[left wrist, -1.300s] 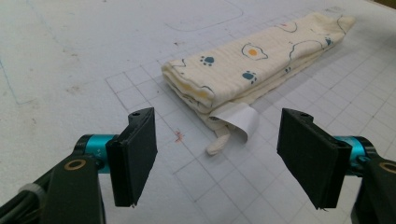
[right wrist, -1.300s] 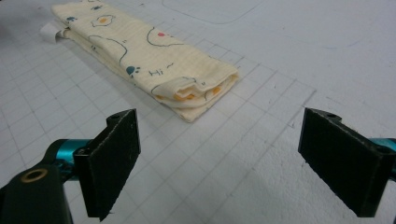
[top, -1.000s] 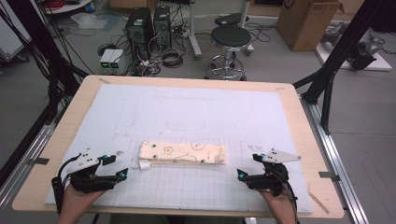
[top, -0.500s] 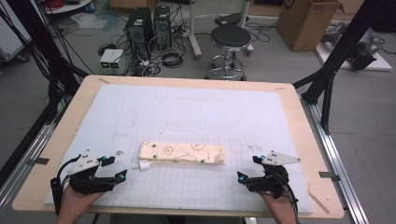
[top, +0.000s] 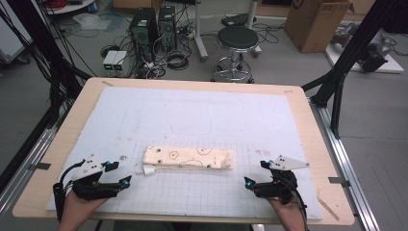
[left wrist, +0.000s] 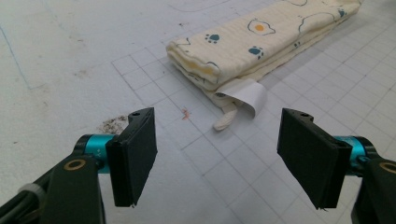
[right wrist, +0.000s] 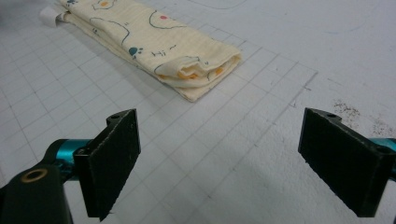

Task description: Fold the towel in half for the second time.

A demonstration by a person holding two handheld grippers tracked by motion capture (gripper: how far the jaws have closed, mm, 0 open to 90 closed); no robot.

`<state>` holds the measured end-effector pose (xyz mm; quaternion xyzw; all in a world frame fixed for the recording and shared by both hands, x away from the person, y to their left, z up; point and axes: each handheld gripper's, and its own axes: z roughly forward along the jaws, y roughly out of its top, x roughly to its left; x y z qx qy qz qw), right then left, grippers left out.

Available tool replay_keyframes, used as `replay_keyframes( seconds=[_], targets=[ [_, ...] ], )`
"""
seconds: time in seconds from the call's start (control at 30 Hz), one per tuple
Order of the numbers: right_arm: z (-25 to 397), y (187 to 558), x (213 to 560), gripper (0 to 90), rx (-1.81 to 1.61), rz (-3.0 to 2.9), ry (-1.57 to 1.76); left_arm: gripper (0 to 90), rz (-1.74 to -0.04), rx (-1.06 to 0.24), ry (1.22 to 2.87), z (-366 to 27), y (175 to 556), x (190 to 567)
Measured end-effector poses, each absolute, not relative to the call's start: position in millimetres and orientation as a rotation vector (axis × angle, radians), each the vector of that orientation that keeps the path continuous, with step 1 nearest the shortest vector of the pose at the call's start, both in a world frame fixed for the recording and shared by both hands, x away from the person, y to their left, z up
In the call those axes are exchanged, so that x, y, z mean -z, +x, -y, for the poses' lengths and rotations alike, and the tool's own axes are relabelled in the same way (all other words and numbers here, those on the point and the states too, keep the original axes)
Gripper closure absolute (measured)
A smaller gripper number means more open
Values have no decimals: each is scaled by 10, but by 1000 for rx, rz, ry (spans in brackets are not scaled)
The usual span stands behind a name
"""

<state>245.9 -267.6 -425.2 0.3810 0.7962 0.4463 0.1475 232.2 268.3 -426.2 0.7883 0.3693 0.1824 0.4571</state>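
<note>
Folded cream cloth, printed with eggs and paw marks, lies as a long strip on the gridded white mat, near the front edge. White care label sticks out at its left end. Left gripper sits just off that end, jaws wide apart, empty. Right gripper off the other end, jaws likewise spread, holding nothing. Risk: a pinch taking only the top layer, or only the label, would let the fold spill open on lifting.
</note>
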Motion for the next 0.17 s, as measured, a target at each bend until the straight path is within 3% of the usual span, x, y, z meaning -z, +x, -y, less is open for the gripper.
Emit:
replay_keyframes(
  seconds=[0.17],
  targets=[
    [2674, 2464, 4256, 123, -1279, -2292, 1095, 287, -913, -454, 1943, -2679, 2335, 4272]
  ],
)
